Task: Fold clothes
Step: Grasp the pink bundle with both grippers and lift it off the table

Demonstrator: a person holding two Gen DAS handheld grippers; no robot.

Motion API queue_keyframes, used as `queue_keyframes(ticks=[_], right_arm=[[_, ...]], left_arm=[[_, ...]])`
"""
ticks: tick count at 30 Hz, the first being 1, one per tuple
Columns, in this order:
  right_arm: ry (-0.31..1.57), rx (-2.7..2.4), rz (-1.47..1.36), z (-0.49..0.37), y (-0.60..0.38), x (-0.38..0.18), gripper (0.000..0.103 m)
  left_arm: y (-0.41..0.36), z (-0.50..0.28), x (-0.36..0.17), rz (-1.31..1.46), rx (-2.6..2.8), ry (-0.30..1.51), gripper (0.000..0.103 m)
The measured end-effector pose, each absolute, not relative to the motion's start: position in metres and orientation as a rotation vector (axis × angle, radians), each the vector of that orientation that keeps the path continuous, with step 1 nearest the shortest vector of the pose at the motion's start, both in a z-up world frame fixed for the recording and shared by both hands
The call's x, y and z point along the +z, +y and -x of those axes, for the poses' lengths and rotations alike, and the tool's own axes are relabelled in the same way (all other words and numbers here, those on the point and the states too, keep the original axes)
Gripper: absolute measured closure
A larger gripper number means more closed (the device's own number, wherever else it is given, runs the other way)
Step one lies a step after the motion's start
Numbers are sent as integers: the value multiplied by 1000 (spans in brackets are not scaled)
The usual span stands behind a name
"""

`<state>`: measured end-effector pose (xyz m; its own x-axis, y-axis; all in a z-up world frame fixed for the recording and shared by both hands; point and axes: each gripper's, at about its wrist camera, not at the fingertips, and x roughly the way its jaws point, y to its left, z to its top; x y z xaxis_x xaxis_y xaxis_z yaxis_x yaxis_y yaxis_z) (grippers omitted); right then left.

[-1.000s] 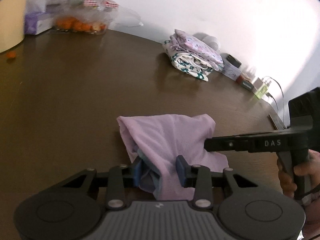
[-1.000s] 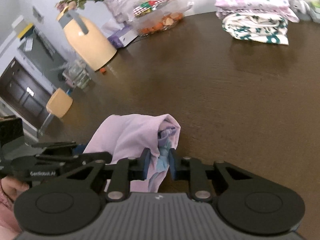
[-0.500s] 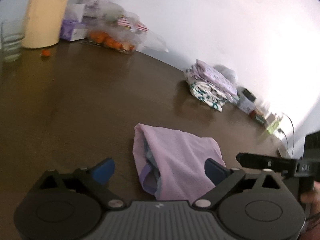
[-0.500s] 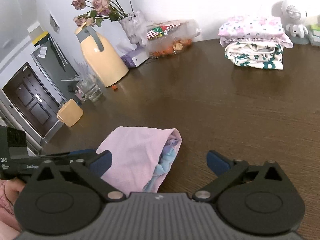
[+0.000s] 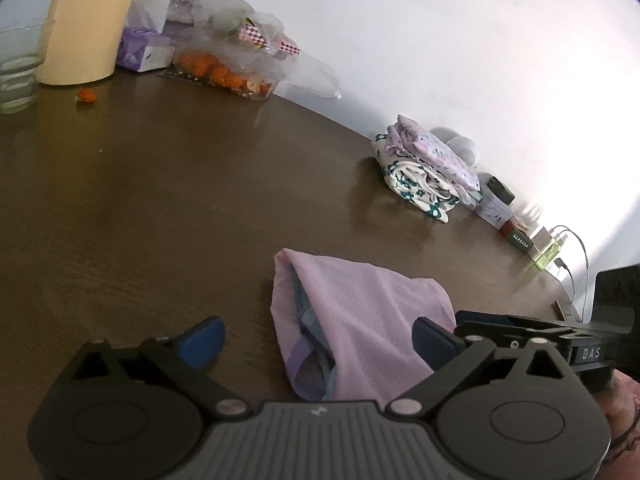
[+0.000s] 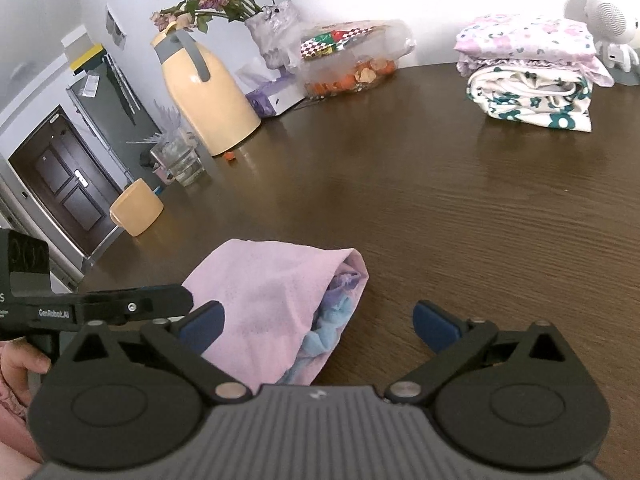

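A folded lilac garment (image 5: 360,312) (image 6: 272,296) with blue cloth showing at its open edge lies on the dark wooden table (image 5: 160,200) (image 6: 440,200). My left gripper (image 5: 320,340) straddles its near edge; the jaws stand wide, are closing, and the pads do not touch the cloth. My right gripper (image 6: 319,325) is open, its left pad beside the garment's near edge and its right pad over bare table. Each gripper appears in the other's view, the right gripper (image 5: 520,326) and the left gripper (image 6: 120,308). A stack of folded clothes (image 5: 424,172) (image 6: 528,72) sits by the wall.
A cream jug (image 5: 84,20) (image 6: 204,96), a glass (image 5: 16,68), a bag of orange fruit (image 5: 228,64) and a vase of flowers (image 6: 272,28) line the far edge. A yellow cup (image 6: 136,208) stands near the table's left edge. Small boxes and bottles (image 5: 516,228) sit beyond the stack.
Both grippers were shut on the garment's near edge a second ago; both have let go and opened wide. The garment now lies flat on the table, and both views have tilted up.
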<state>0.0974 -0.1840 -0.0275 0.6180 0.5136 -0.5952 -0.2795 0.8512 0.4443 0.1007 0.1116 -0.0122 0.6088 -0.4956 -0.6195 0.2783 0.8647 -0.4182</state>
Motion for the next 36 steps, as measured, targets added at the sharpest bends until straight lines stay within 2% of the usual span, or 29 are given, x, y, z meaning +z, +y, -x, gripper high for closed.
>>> queue_keyframes(ticks=[3, 5, 6, 12, 14, 16, 20, 25, 30, 36], right_arm=[[783, 478, -326, -102, -182, -30, 8], [786, 484, -327, -105, -181, -31, 11], [784, 484, -323, -106, -180, -32, 14], [772, 495, -307, -104, -174, -33, 24], [769, 501, -310, -102, -171, -34, 29], [765, 506, -317, -100, -168, -35, 37], [756, 500, -339, -96, -167, -37, 46], [753, 500, -387, -96, -171, -42, 65], [761, 514, -418, -97, -173, -45, 75], [749, 513, -467, -95, -178, -48, 82]], left_arm=[[108, -103, -15, 267, -464, 801, 30], [107, -105, -15, 259, -466, 798, 34], [107, -106, -16, 256, -470, 800, 40], [107, -110, -18, 248, -490, 801, 45], [106, -110, -19, 265, -501, 804, 52], [105, -110, -21, 283, -512, 808, 59], [106, -107, -24, 316, -516, 799, 65], [107, -107, -28, 349, -537, 805, 73], [108, -109, -29, 374, -555, 808, 81], [105, -108, -29, 390, -570, 795, 83]])
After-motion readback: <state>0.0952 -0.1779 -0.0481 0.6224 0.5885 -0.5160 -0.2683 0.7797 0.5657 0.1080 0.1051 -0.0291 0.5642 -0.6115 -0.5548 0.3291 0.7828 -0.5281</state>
